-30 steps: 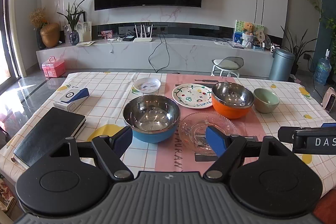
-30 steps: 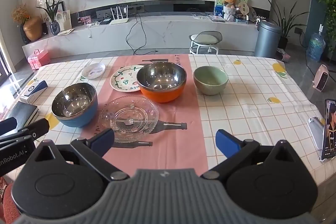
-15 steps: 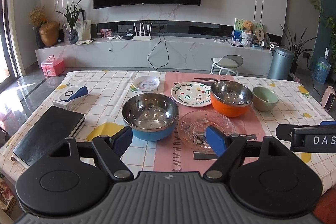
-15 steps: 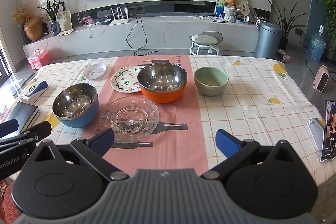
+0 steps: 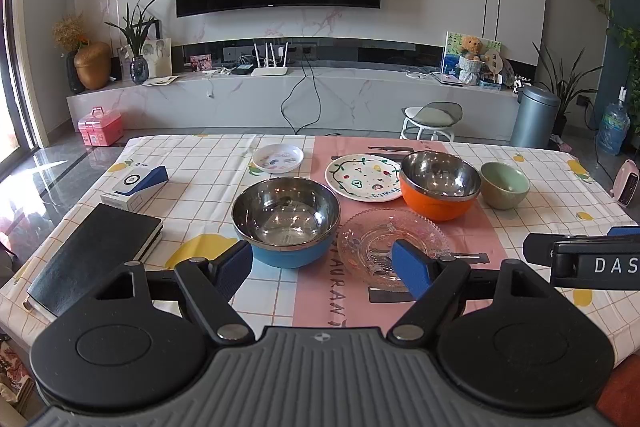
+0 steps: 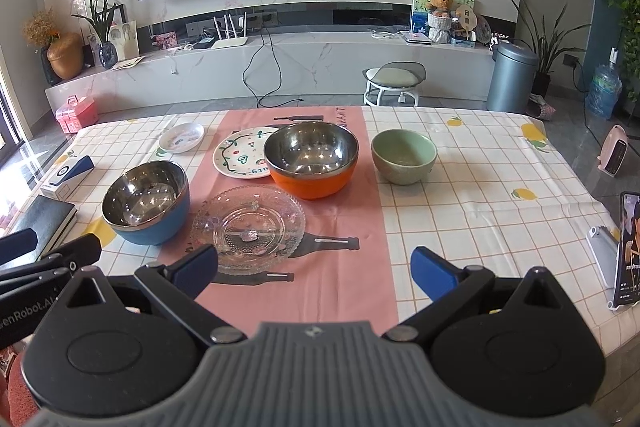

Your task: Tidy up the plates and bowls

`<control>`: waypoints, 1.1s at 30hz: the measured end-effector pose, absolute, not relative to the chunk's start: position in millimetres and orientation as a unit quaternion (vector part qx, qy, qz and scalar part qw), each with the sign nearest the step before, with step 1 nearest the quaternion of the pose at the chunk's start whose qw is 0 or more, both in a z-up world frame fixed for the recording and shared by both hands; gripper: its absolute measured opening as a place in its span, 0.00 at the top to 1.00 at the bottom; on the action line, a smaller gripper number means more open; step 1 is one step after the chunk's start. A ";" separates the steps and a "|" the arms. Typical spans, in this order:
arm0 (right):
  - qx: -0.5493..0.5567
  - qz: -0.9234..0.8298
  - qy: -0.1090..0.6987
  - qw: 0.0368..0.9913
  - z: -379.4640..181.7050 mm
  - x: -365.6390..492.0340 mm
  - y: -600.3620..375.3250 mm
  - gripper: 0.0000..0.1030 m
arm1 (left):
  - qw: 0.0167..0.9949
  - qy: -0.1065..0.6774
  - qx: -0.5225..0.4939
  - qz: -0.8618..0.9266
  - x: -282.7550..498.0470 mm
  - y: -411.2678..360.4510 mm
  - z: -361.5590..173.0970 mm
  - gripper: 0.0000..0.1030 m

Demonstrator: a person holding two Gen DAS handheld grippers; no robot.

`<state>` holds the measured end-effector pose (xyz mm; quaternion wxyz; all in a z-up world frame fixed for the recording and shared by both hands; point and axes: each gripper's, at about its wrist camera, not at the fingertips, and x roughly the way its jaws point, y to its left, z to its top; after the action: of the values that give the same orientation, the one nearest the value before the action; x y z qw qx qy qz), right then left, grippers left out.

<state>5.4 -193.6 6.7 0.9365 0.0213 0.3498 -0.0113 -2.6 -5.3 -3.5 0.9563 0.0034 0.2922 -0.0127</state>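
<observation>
Both grippers, left (image 5: 324,263) and right (image 6: 314,273), hold their jaws wide open, empty. The glass plate (image 6: 248,229) touches the blue bowl (image 6: 146,203); your careless approach could knock either.

A blue steel-lined bowl (image 5: 286,221) stands upright just beside a clear glass plate (image 5: 390,247). Behind them lie a painted white plate (image 5: 360,177), its edge apparently tucked behind an orange steel-lined bowl (image 5: 438,185); a green bowl (image 5: 504,185) sits right, a small patterned dish (image 5: 278,157) far left.
</observation>
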 end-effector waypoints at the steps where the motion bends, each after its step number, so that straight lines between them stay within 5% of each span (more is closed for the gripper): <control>1: 0.021 -0.011 0.350 0.937 6.8 5.3 -193.4 0.02 | 0.956 0.292 0.003 -0.013 -2.7 -5.3 -3.7 0.10; 33: 0.022 -0.011 0.351 0.936 4.5 2.9 -193.1 0.02 | 0.956 0.294 0.003 -0.015 -4.3 -6.1 -4.0 0.10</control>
<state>2.9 -193.1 4.5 0.9361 0.0221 0.3510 -0.0106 -4.3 -6.1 -4.0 0.9557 0.0030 0.2941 -0.0152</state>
